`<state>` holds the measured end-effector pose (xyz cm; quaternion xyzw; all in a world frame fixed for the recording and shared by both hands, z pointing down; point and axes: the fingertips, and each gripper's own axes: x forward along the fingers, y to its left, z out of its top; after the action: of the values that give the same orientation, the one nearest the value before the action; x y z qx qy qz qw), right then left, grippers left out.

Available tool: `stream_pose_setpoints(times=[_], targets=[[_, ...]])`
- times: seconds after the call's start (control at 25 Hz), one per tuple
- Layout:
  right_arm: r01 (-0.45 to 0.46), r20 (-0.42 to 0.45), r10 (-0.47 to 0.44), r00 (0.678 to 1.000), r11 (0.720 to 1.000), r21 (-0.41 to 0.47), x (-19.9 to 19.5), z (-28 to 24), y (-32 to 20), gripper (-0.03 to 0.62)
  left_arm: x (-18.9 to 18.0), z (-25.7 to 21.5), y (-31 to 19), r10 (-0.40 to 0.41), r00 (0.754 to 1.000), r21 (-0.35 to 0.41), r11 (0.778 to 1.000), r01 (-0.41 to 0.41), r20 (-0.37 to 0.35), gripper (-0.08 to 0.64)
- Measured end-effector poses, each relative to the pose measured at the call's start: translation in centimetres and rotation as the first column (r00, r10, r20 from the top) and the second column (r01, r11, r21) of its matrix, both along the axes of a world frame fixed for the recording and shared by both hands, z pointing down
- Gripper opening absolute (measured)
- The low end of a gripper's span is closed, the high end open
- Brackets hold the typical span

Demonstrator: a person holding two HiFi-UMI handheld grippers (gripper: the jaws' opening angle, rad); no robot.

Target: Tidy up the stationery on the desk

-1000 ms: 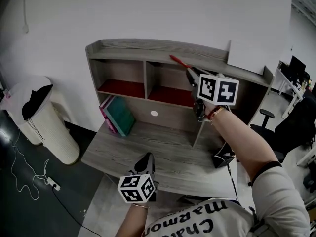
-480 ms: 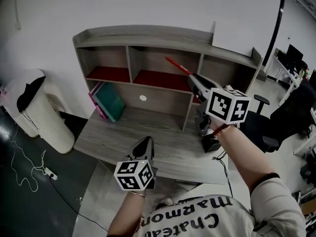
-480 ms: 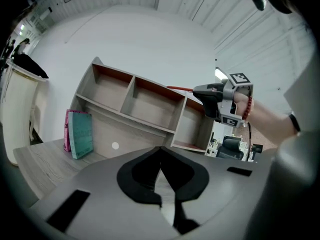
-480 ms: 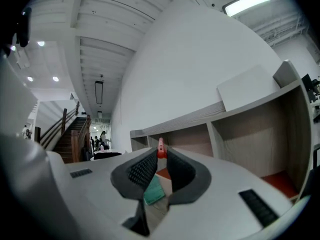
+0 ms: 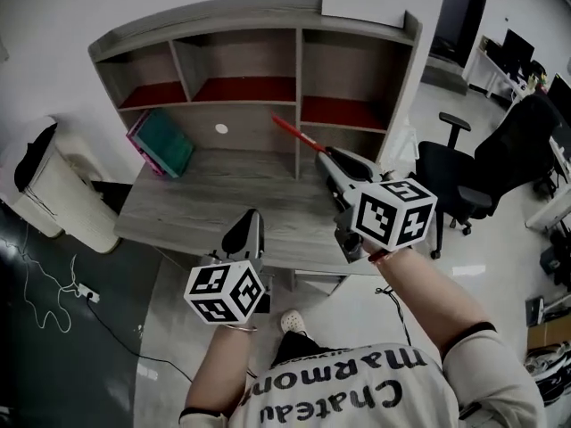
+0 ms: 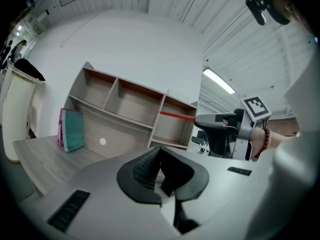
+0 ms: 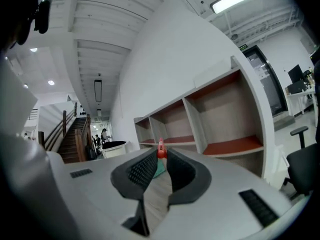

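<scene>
A red pen (image 5: 299,136) sticks out up-left from my right gripper (image 5: 326,156), which is shut on it above the desk's right front part. In the right gripper view the pen's red tip (image 7: 161,150) pokes out between the closed jaws. My left gripper (image 5: 249,225) hovers over the desk's front edge, shut with nothing in it. The left gripper view shows its jaws (image 6: 160,153) pressed together, with the red pen (image 6: 176,115) off to the right. Teal and pink books (image 5: 161,145) lean at the desk's left under the hutch (image 5: 268,25).
The grey wooden desk (image 5: 205,208) carries the hutch, whose open shelves have red floors. A white bin (image 5: 53,190) stands left of the desk. A black office chair (image 5: 464,185) is at the right. Cables (image 5: 45,301) lie on the dark floor.
The right gripper with the red pen has come down and back from the hutch shelf toward the desk's front right. The head view has swung; the left gripper stays low.
</scene>
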<state>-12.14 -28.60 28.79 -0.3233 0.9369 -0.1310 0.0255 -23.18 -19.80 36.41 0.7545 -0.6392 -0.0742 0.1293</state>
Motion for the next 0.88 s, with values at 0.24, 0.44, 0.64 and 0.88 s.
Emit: stream_pose_setpoints(times=[0.24, 0.44, 0.64, 0.88], targets=[[-0.042, 0.008, 0.043, 0.999, 0.998, -0.047, 4.2, 4.0, 2.2, 0.067, 5.5, 1.1, 1.4, 0.095, 0.995, -0.012, 0.995, -0.095, 0.042, 0.015], [-0.106, -0.006, 0.106, 0.994, 0.992, -0.071, 7.4, 6.8, 2.2, 0.067, 8.5, 2.5, 1.6, 0.169, 0.984, -0.041, 0.985, -0.167, 0.056, 0.015], [-0.168, -0.018, 0.167, 0.986, 0.977, -0.131, 10.1, 10.2, 1.8, 0.067, 9.6, 4.6, 1.3, 0.198, 0.98, -0.087, 0.977, -0.194, 0.033, 0.015], [-0.252, -0.073, 0.243, 0.967, 0.953, -0.166, 13.0, 13.5, 0.3, 0.067, 9.9, 6.4, 0.5, 0.207, 0.978, -0.13, 0.97, -0.204, 0.015, 0.015]])
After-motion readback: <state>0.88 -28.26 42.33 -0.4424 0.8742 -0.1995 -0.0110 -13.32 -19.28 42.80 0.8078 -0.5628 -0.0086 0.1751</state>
